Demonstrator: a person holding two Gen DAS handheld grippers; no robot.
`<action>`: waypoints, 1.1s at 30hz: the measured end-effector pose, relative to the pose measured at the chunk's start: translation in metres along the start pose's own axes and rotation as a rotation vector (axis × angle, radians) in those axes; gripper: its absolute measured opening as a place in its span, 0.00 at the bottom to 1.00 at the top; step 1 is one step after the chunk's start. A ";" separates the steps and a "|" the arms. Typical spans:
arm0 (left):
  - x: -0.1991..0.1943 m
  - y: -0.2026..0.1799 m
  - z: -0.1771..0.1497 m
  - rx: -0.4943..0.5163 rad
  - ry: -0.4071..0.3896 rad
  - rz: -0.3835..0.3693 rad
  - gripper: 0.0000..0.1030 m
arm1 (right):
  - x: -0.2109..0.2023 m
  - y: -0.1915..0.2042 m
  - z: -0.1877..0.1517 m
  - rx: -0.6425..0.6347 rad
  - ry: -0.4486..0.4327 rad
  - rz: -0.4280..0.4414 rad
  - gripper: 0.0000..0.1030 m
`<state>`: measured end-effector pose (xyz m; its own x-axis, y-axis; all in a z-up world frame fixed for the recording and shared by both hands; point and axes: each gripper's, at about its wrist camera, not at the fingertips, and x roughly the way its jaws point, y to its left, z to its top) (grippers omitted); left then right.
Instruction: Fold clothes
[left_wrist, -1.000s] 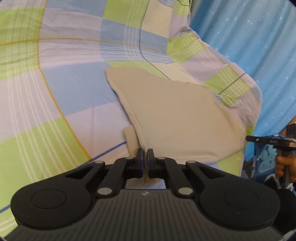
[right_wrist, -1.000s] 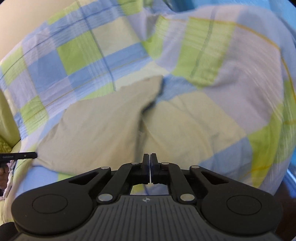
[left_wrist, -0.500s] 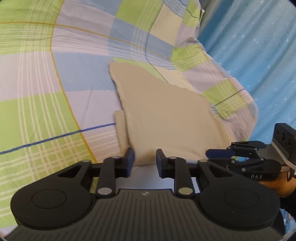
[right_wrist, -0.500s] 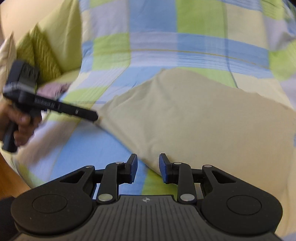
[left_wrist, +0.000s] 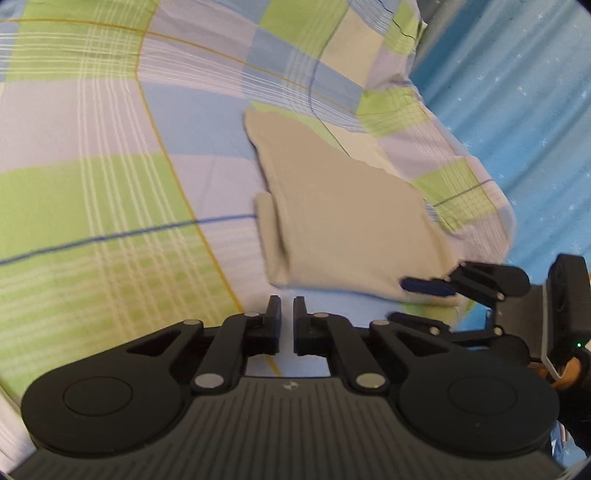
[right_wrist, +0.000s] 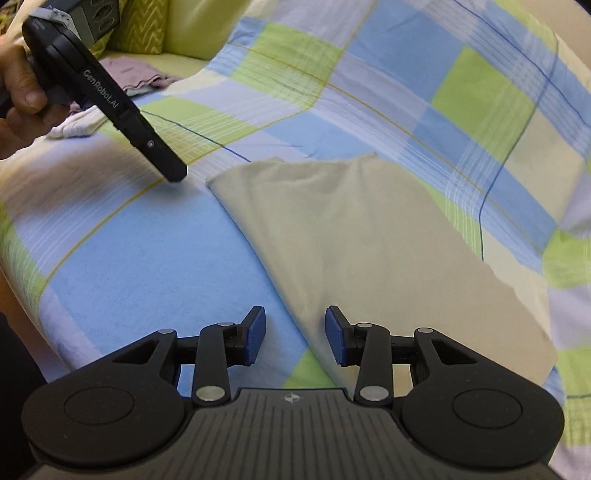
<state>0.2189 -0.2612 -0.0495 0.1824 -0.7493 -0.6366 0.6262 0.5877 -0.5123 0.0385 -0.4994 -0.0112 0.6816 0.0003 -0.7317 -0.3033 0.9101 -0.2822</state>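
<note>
A folded beige garment (left_wrist: 343, 229) (right_wrist: 369, 251) lies flat on the checked bedsheet (left_wrist: 110, 184) (right_wrist: 147, 251). A narrow flap (left_wrist: 267, 236) sticks out along its left side. My left gripper (left_wrist: 287, 317) hovers just short of the garment's near edge, its fingers drawn together to a thin slit with nothing between them. From the right wrist its tip (right_wrist: 175, 175) points at the sheet beside the garment's far corner. My right gripper (right_wrist: 295, 332) (left_wrist: 421, 302) is open over the garment's folded edge at the other near corner, holding nothing.
A hand (right_wrist: 22, 99) holds the left gripper. Lavender and white clothes (right_wrist: 136, 74) lie at the back left near a green zigzag cushion (right_wrist: 147, 33). The bed's edge drops off beside a blue starred curtain (left_wrist: 517, 110).
Both grippers let go of the garment, which now lies flat. The left one pulled back and drew its fingers together again; the right one opened wider and swung towards the near corner.
</note>
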 end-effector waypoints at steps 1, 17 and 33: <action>0.002 -0.003 -0.003 0.002 0.005 -0.003 0.01 | 0.001 0.000 0.001 -0.006 0.008 0.001 0.33; -0.014 -0.056 -0.007 0.308 0.046 0.155 0.13 | -0.056 -0.004 -0.016 0.118 0.023 -0.026 0.30; 0.018 -0.017 -0.019 -0.266 -0.059 -0.054 0.33 | -0.043 0.014 -0.066 -0.176 0.174 -0.288 0.39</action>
<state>0.1966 -0.2789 -0.0630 0.2029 -0.7933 -0.5740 0.4163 0.6005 -0.6828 -0.0390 -0.5137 -0.0244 0.6371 -0.3297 -0.6967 -0.2358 0.7772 -0.5834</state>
